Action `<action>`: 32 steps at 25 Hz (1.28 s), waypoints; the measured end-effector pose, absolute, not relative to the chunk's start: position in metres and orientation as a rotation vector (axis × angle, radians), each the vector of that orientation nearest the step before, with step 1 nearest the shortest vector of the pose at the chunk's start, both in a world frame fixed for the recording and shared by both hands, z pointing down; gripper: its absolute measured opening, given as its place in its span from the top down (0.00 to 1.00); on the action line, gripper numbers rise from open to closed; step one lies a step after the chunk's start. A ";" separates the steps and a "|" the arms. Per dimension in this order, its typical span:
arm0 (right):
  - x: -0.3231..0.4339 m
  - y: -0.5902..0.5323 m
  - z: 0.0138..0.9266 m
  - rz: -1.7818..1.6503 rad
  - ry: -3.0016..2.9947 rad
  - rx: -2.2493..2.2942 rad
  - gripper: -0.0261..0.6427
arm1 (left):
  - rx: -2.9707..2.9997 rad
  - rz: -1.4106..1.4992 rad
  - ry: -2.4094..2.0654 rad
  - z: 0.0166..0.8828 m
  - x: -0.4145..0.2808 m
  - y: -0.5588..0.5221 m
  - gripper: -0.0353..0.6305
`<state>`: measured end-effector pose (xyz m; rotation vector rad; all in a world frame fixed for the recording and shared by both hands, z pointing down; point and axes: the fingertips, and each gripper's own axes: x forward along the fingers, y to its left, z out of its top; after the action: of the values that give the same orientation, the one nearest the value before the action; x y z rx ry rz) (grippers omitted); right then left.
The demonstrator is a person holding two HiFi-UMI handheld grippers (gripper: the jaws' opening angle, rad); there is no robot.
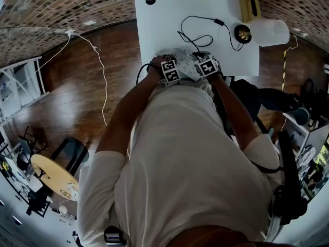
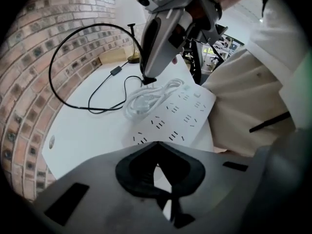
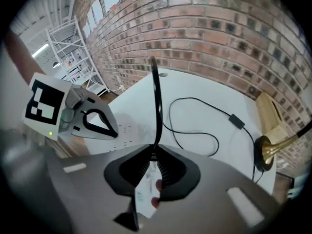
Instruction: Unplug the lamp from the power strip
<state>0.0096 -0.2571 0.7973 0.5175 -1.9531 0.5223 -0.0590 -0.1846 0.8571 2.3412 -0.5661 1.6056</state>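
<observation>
A white power strip (image 2: 175,113) lies at the front edge of the white table (image 1: 169,19), with a bundled white cable (image 2: 148,96) on it. The lamp (image 1: 259,32) lies at the table's right, and its black cord (image 3: 195,104) loops back to the strip. My right gripper (image 3: 155,152) is shut on the cord's black plug (image 2: 147,80) over the strip's far end. Whether the plug sits in a socket I cannot tell. The tips of my left gripper (image 2: 156,143) meet at the strip's near end.
A tan wooden box (image 1: 249,4) stands at the table's back right by the brick wall (image 3: 219,28). White shelving (image 1: 20,81) and a loose white cable (image 1: 103,76) are on the wooden floor to the left. My body is close against the front edge.
</observation>
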 end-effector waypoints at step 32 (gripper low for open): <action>0.077 -0.255 0.757 0.671 -2.013 0.973 0.75 | 2.172 0.375 -1.086 0.693 -0.168 -0.180 0.94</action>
<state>0.0768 -0.2553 0.7573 0.9730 -2.0126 0.6714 -0.1679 -0.1803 0.6930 2.1724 -1.0862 0.3749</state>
